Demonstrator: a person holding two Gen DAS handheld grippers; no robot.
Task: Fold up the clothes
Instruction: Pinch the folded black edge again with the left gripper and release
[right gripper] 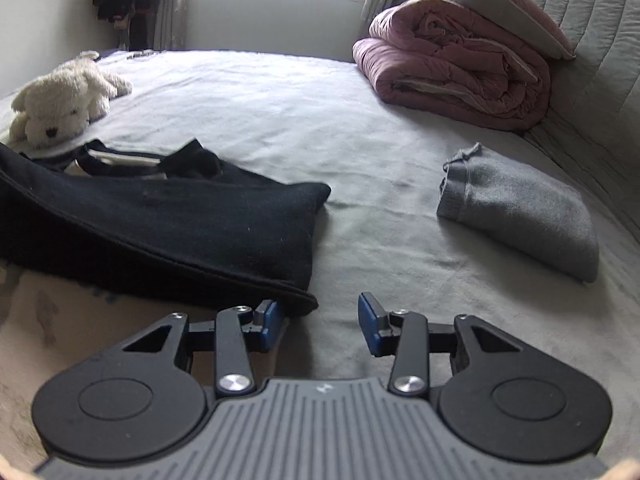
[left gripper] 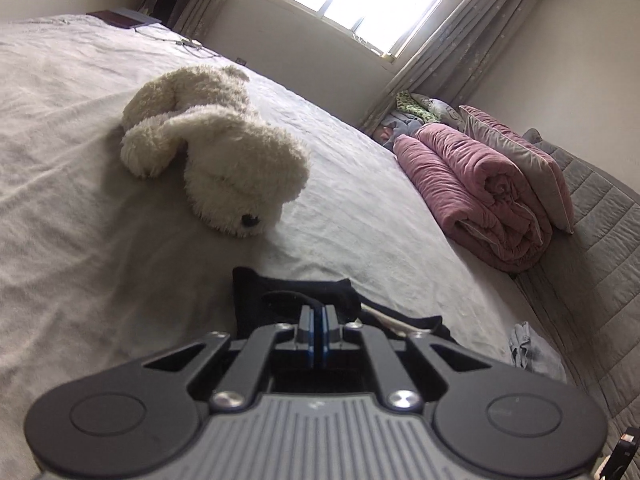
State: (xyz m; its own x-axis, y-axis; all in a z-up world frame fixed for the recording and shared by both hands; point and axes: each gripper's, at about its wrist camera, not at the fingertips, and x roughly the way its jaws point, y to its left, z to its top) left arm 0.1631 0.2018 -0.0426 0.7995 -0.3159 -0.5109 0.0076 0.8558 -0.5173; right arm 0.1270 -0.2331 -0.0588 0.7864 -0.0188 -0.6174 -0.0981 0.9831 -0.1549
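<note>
Left claw [left gripper: 319,312] pinches black garment [right gripper: 168,216]; right claw [right gripper: 320,320] apart — beside its hem.

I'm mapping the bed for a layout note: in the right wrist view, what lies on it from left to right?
White plush dog → black garment → folded grey garment. The rolled pink quilt sits farther back, overlapping the grey garment's span.
</note>
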